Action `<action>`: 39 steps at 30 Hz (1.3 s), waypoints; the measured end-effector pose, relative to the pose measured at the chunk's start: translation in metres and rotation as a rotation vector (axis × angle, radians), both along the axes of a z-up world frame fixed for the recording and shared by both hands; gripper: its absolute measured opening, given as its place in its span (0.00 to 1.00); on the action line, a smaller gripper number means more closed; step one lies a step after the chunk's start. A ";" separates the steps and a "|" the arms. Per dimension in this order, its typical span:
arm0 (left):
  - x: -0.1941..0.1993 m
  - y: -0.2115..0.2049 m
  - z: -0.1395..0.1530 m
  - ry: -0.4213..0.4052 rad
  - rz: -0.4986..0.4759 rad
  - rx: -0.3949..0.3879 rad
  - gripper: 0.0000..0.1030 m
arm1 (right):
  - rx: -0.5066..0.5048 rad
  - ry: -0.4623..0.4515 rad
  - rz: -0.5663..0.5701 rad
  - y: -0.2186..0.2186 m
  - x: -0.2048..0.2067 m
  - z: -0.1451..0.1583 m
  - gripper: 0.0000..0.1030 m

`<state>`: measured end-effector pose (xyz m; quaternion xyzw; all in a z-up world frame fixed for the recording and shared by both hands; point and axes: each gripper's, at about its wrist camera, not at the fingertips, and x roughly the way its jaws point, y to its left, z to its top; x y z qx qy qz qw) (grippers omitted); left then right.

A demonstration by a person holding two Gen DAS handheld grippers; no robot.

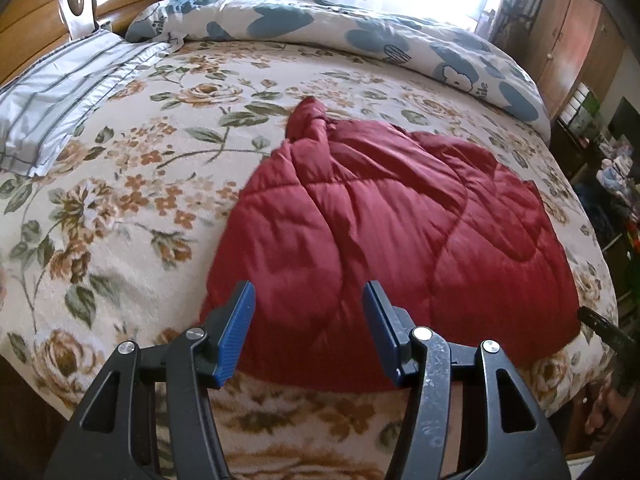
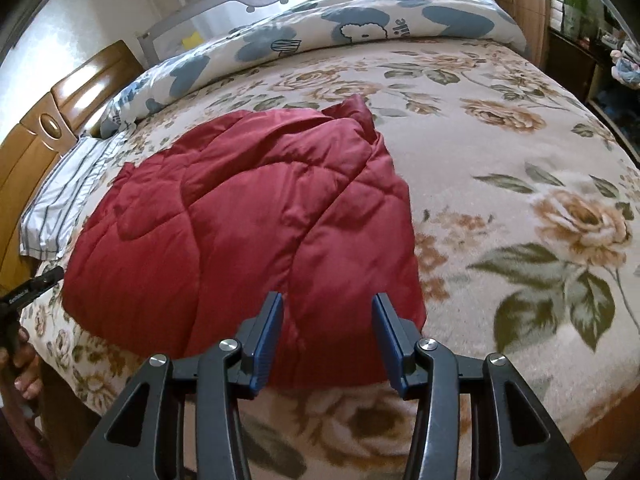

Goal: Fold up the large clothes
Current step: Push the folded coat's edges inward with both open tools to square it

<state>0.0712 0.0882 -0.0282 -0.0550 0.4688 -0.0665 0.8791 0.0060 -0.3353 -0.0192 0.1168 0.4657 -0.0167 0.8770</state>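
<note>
A dark red quilted padded jacket [image 1: 384, 224] lies in a rough folded heap on the floral bed cover [image 1: 120, 208], near the bed's front edge. One bunched end sticks up at its far side. My left gripper [image 1: 310, 300] is open and empty, held above the jacket's near left edge. In the right wrist view the jacket [image 2: 248, 216] lies left of centre. My right gripper [image 2: 328, 312] is open and empty above the jacket's near right corner. The other gripper's black tip shows at each view's edge.
A rolled white and blue duvet [image 1: 360, 36] lies along the far side of the bed. A striped pillow [image 1: 60, 96] sits at the wooden headboard [image 1: 36, 12]. Wooden cupboards [image 1: 576, 40] and cluttered shelves stand past the bed. Bare floral cover [image 2: 520, 200] lies right of the jacket.
</note>
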 end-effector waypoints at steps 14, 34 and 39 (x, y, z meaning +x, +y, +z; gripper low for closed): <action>-0.022 -0.063 -0.004 0.025 -0.139 0.036 0.60 | -0.002 -0.006 0.153 0.069 0.001 -0.006 0.53; -0.004 -0.102 -0.006 0.050 -0.179 0.103 0.78 | -0.074 -0.035 0.155 0.093 0.028 -0.006 0.63; 0.004 -0.111 -0.016 0.074 -0.191 0.130 0.83 | -0.097 -0.032 0.143 0.093 0.034 -0.012 0.68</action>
